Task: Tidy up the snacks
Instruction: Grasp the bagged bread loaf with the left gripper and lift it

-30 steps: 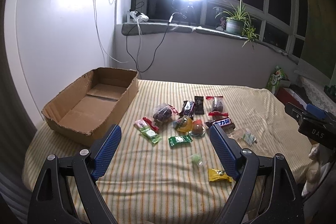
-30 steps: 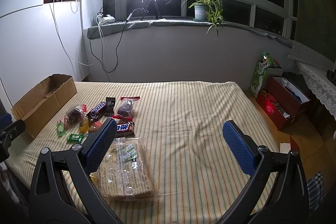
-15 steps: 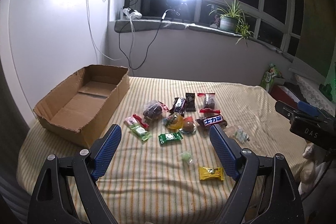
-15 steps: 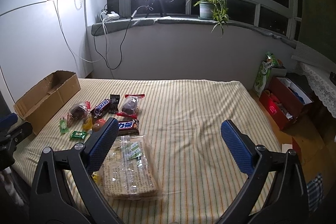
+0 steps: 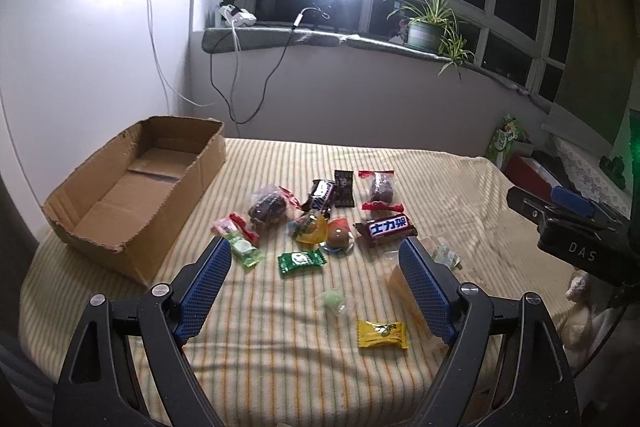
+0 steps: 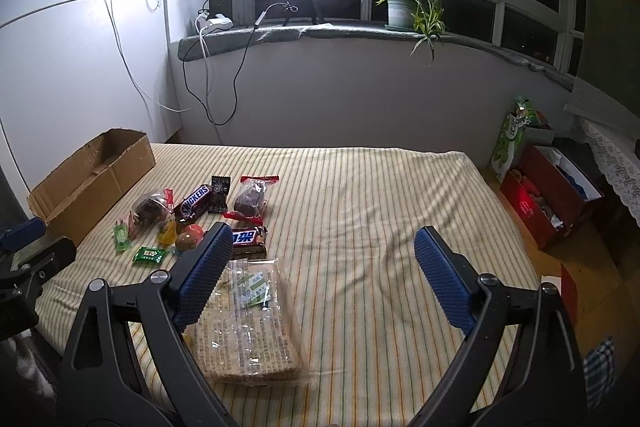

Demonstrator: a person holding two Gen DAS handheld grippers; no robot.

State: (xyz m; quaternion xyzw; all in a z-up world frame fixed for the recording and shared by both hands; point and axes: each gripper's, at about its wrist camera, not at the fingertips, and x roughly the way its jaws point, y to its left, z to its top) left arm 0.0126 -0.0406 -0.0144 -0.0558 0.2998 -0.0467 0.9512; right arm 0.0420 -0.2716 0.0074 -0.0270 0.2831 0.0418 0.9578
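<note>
Both grippers hover over the striped bedspread (image 6: 360, 195), and nothing is in either one. The left gripper (image 5: 316, 267) has its jaws spread wide above the snack pile, a green candy (image 5: 301, 261) lying between them on the cloth. The right gripper (image 6: 324, 251) is wide too, though its jaws have just been narrowing a touch, with a clear cracker pack (image 6: 256, 323) beside its left finger. The cardboard box (image 5: 132, 183) (empty, open-topped) sits at the far left, apart from the snacks.
</note>
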